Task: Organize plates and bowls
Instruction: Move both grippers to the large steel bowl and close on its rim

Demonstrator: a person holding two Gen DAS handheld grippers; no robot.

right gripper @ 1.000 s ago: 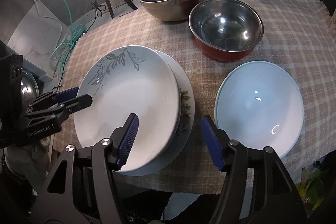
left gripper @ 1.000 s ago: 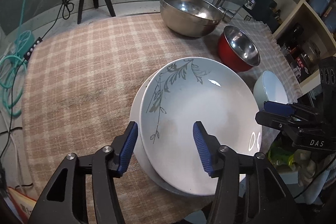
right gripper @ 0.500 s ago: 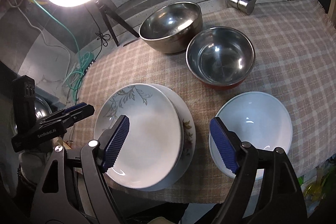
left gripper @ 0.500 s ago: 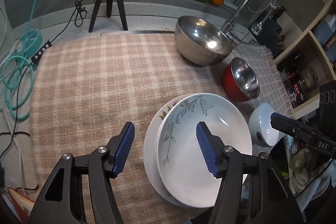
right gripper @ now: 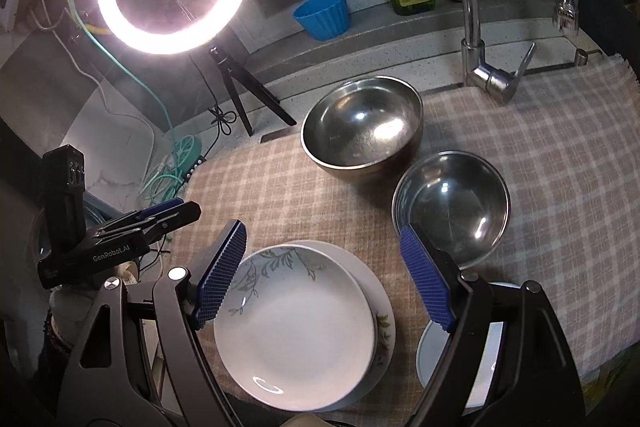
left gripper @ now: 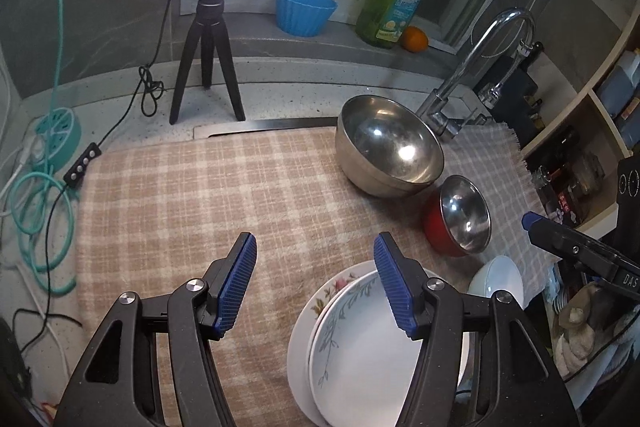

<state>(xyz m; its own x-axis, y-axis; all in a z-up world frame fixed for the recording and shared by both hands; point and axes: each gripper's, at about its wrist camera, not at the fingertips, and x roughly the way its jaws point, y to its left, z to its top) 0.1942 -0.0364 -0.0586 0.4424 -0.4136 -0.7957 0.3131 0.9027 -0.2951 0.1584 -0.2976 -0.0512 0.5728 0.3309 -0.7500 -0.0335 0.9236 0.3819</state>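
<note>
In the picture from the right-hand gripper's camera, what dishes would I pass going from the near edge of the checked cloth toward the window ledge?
Leaf-patterned plate stacked on a flowered plate → red-sided steel bowl → big steel bowl → blue cup on the ledge.

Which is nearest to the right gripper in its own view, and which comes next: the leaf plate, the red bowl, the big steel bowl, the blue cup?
1. Leaf plate, just below the right gripper.
2. Red bowl, ahead on the right.
3. Big steel bowl, farther back, center.
4. Blue cup, farthest, on the ledge.
</note>
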